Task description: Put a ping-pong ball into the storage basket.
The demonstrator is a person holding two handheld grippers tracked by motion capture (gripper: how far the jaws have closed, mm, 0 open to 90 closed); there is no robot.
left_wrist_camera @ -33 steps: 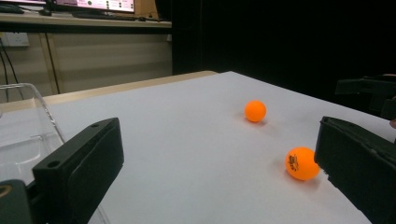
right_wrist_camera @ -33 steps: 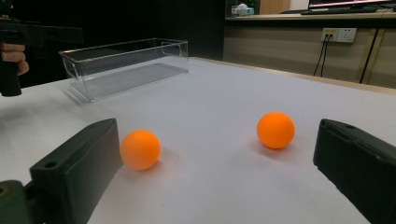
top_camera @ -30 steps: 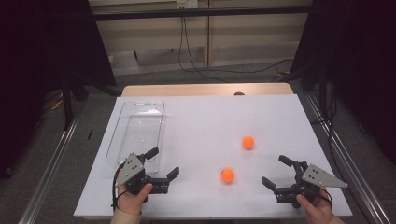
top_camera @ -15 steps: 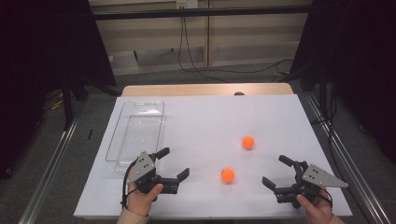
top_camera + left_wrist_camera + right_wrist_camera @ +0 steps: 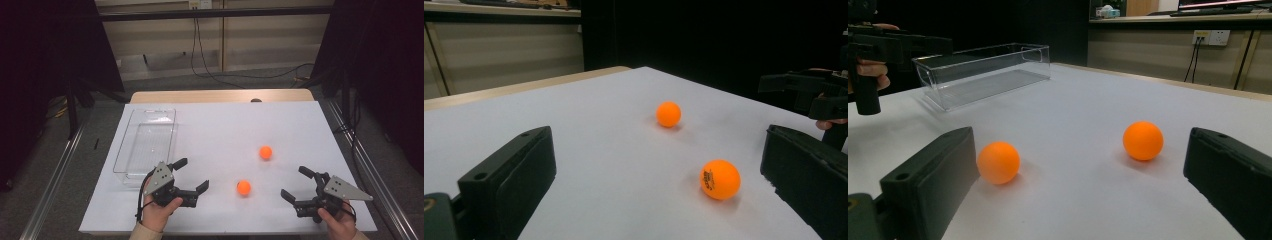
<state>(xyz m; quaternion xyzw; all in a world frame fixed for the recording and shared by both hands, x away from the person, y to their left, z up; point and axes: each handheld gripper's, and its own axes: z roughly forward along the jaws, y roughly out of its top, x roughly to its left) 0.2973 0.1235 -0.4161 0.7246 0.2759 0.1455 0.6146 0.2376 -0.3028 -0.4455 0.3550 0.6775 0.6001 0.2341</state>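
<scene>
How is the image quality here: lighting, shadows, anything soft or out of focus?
High view: table evenly lit, surroundings dark, clear tray faint against the white. Left gripper view: nearer orange ball sharp enough to show its print, with a soft shadow; own jaws blurred. Right gripper view: both balls soft-edged, tray walls catch highlights.

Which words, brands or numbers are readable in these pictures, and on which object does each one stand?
Nearer orange ball: a small dark printed mark on its side, too small and blurred to read.
Farther orange ball: no print visible.
Clear plastic box: no label visible.
Left claw and right claw: no writing visible.
</scene>
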